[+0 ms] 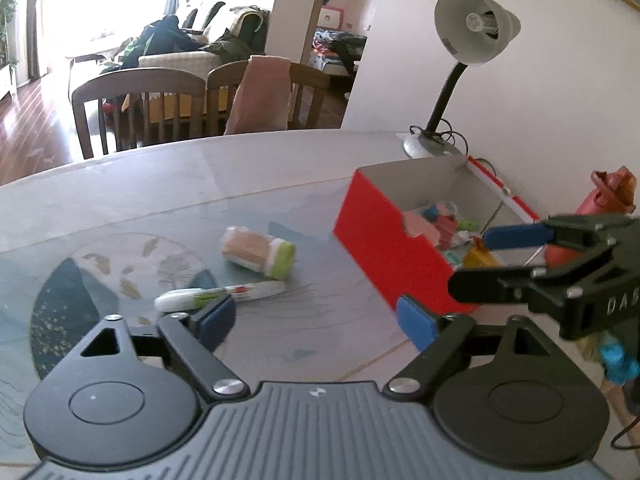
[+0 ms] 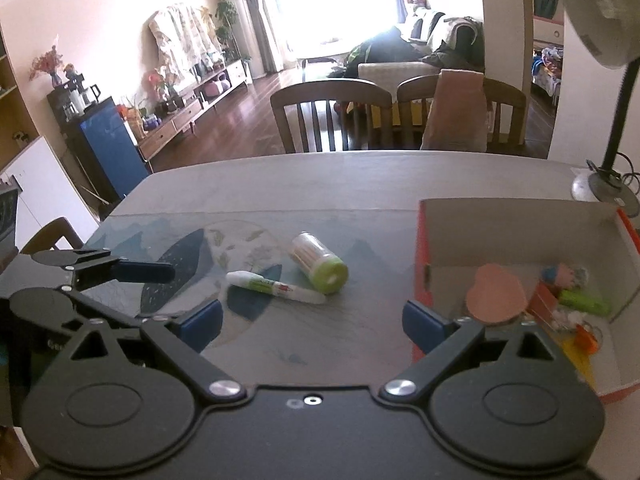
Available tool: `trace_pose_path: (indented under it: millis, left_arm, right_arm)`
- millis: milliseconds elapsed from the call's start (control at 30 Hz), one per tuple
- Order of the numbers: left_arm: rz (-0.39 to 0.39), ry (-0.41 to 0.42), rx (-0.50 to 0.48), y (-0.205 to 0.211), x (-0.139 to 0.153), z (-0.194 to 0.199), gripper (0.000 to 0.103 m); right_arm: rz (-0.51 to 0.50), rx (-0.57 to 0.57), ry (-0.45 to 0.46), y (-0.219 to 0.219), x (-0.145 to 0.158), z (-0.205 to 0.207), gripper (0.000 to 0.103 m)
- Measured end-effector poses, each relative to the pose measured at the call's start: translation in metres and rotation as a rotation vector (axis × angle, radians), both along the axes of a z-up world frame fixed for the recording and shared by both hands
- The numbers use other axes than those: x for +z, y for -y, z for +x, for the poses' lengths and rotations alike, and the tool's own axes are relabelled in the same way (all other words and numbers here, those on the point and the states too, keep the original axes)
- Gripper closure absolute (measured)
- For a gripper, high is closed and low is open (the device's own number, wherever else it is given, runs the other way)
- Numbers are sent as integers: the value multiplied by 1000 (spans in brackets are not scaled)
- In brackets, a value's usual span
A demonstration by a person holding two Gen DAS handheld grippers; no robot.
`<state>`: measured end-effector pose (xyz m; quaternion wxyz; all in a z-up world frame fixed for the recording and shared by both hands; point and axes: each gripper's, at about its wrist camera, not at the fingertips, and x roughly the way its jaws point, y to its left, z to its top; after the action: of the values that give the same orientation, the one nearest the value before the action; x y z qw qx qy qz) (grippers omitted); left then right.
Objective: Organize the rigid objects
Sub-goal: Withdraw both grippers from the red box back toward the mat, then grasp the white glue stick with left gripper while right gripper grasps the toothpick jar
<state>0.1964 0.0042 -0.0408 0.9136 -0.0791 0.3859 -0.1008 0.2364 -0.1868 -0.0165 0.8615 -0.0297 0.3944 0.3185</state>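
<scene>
- left gripper (image 1: 316, 320): jaws spread wide, nothing between them, hanging over the table (image 1: 280, 168) just short of the glue pen (image 1: 220, 295).
- right gripper (image 2: 312, 322): jaws also spread wide and empty, aimed at the bare patch between the glue pen and the red box (image 2: 424, 256).
- still loose on the table: the glue pen lying flat, and a toothpick jar (image 1: 259, 253) with a green cap tipped on its side, touching or just beside the pen's far end.
- the open red box to the right holds a jumble already: a pink heart-shaped thing (image 2: 496, 298), a green tube-like item (image 2: 584, 302), plus small orange and yellow bits i can't identify.
- what could go wrong, imo: both leftovers are round and on their sides on slick glass, so a nudge from one finger could roll them away. they're close together, so closing on the pen might bump the jar.
- the two grippers are near each other by the box, so they could clash if both go in at once.
- desk lamp (image 1: 476, 24) stands behind the box, out of the way.
</scene>
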Motion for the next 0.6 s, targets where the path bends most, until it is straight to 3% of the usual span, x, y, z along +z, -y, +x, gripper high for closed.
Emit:
trace_pose_path:
  millis: [133,333,433,600]
  left_arm:
    - [9,-2,-10,-23,-10,8,4]
    - [29,3,33,-61,-27,27,4]
    - [-1,-8,4,-76,-37,39,4]
    - [32,-14,-61,-85,-52,56,4]
  right_arm:
    - [-33,2,-7,-26,-2,9,7]
    - [-78,30,-15,-62,-14,30,7]
    - [-87,23,-36,-74,-22,45,7]
    - [-146,26,-48,-94,-39,67,7]
